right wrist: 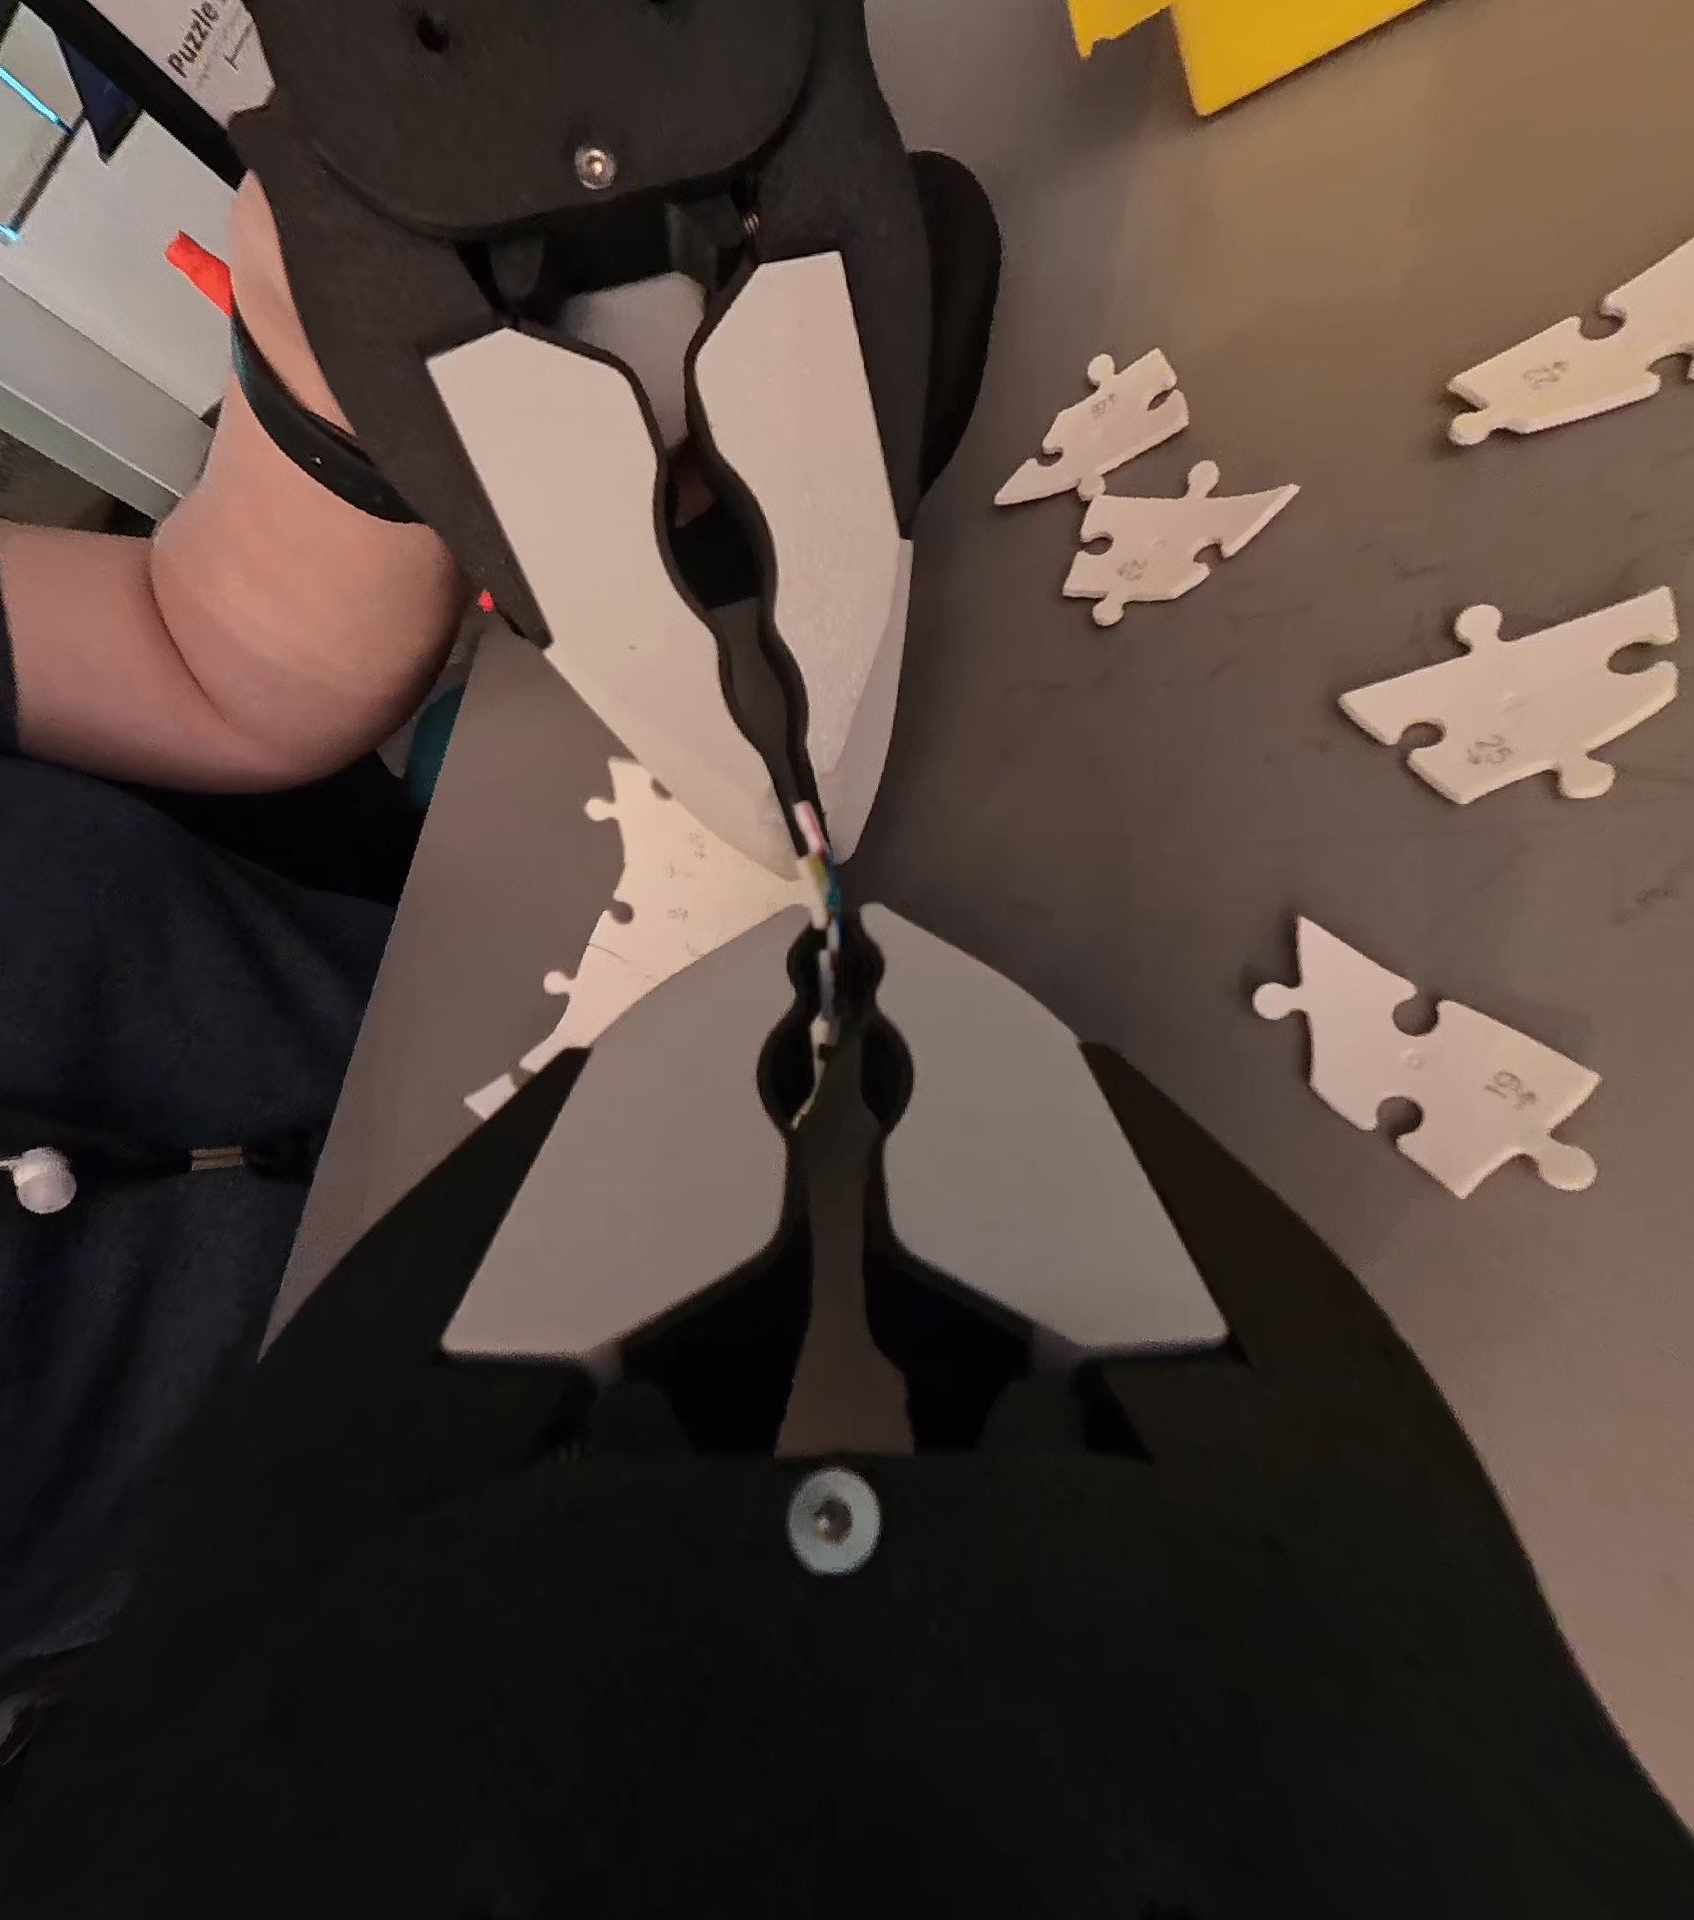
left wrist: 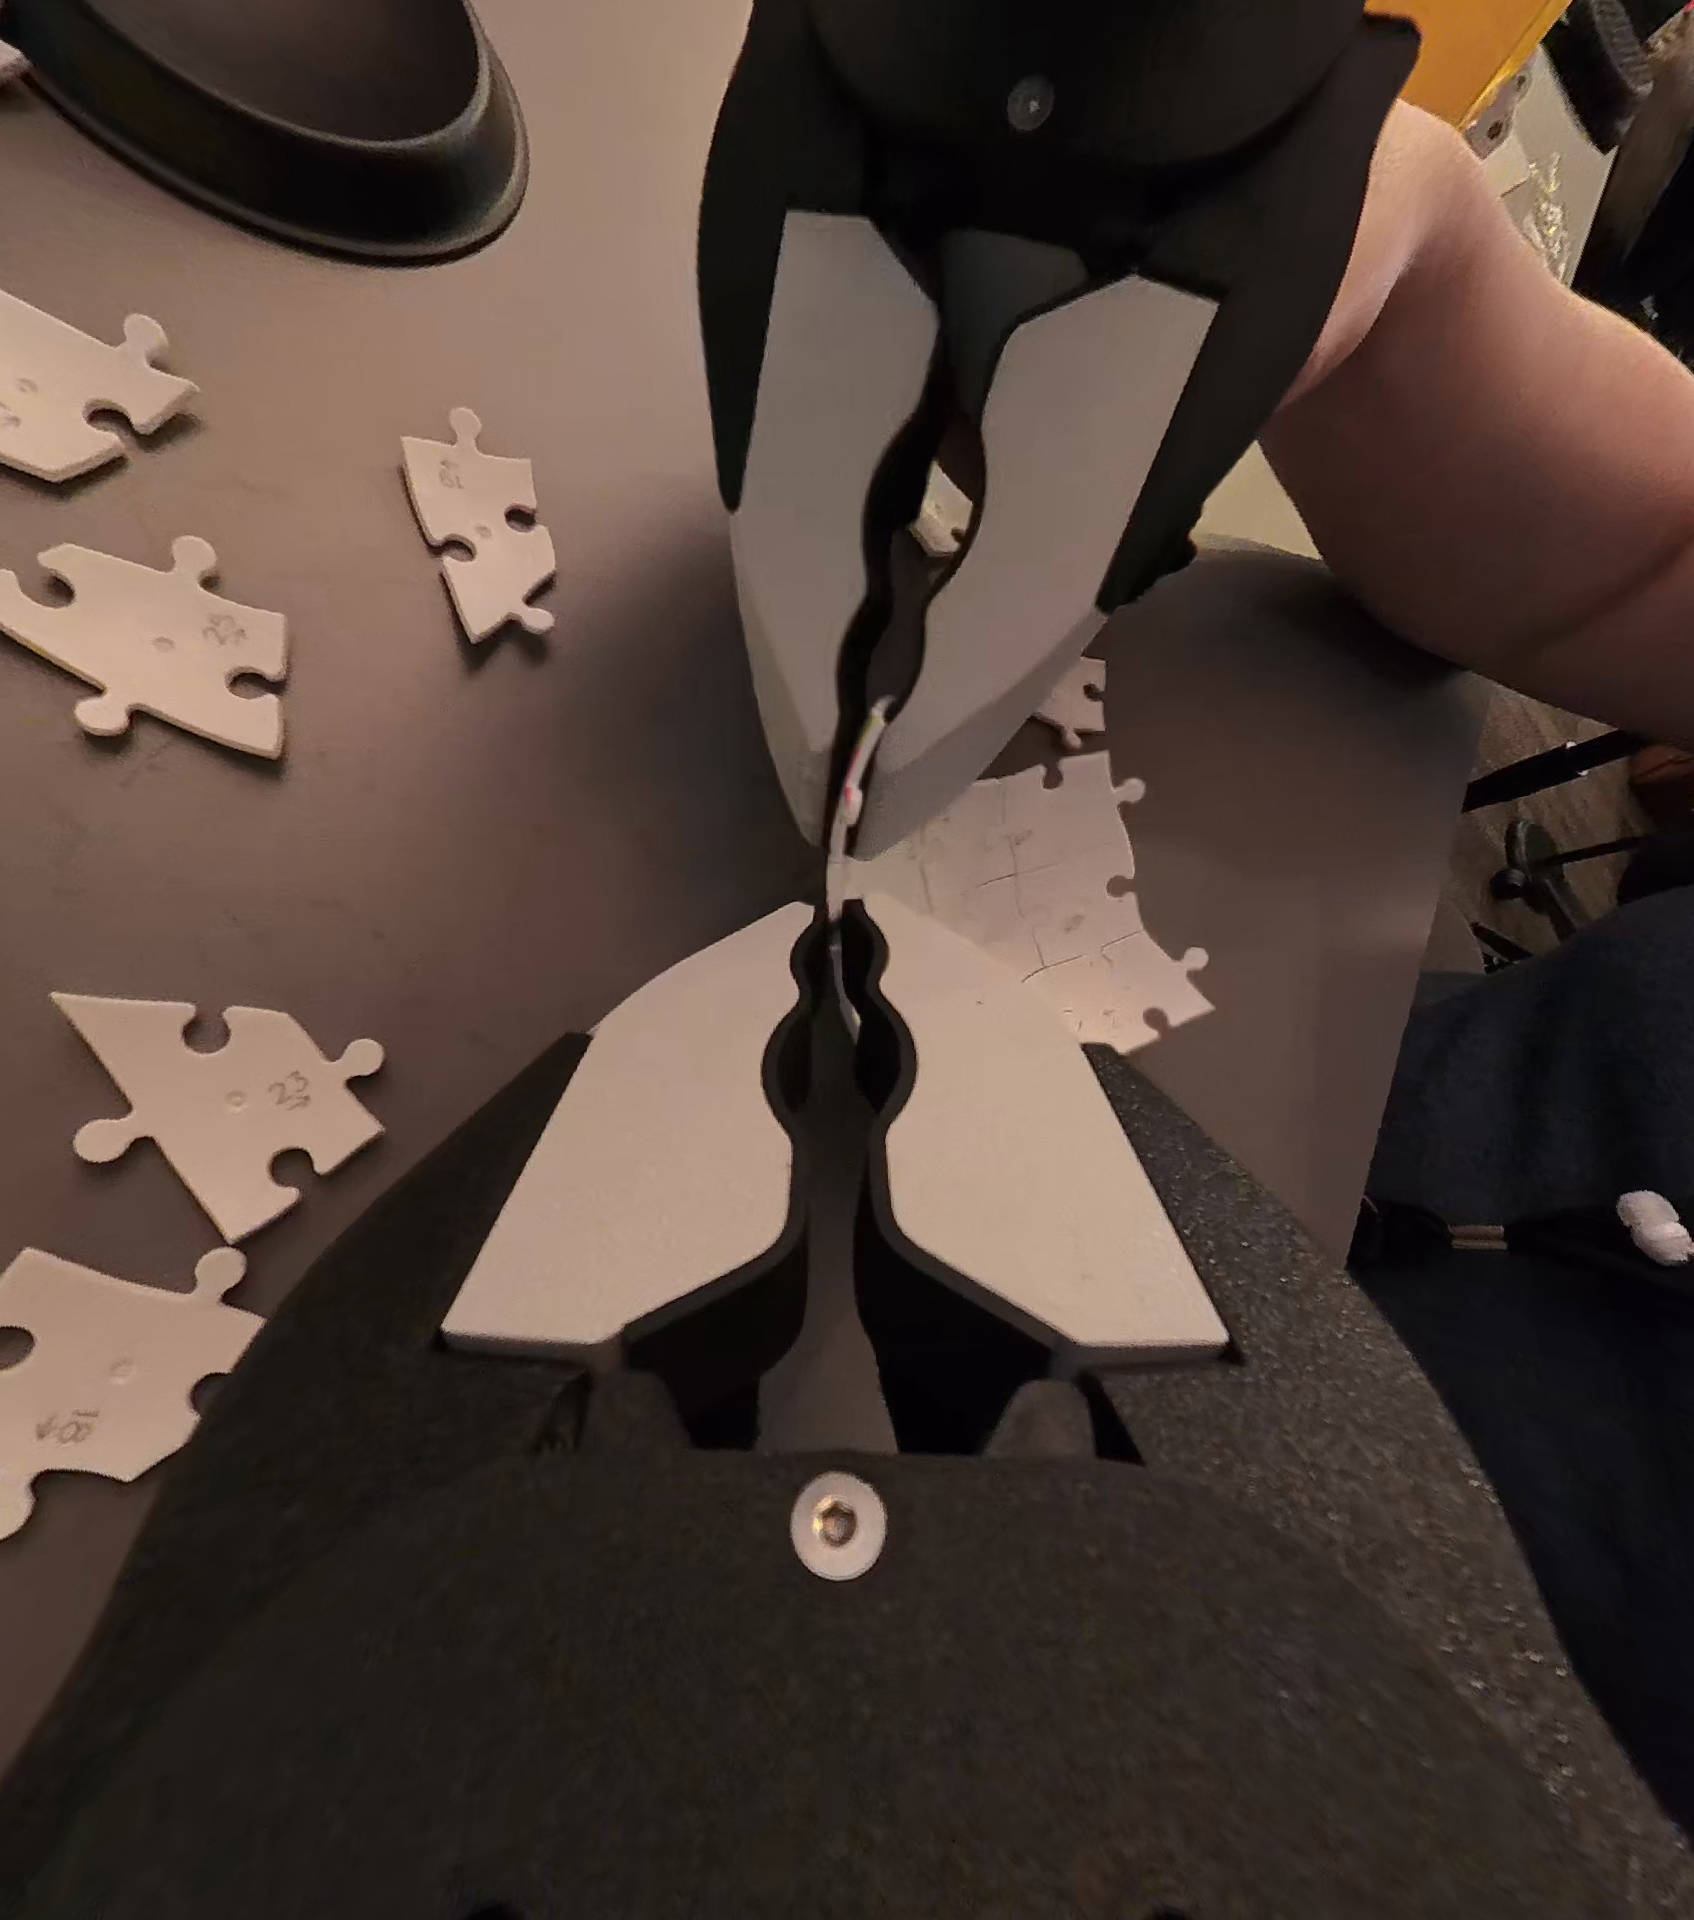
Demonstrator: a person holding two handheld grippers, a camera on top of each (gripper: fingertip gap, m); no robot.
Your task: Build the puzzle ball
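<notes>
Grey table [left wrist: 510, 883], puzzle piece [left wrist: 838, 883] between both jaws

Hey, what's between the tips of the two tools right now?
A thin puzzle piece, seen edge-on, bridges the left tool and right tool; both are shut on it, in both wrist views.
</notes>
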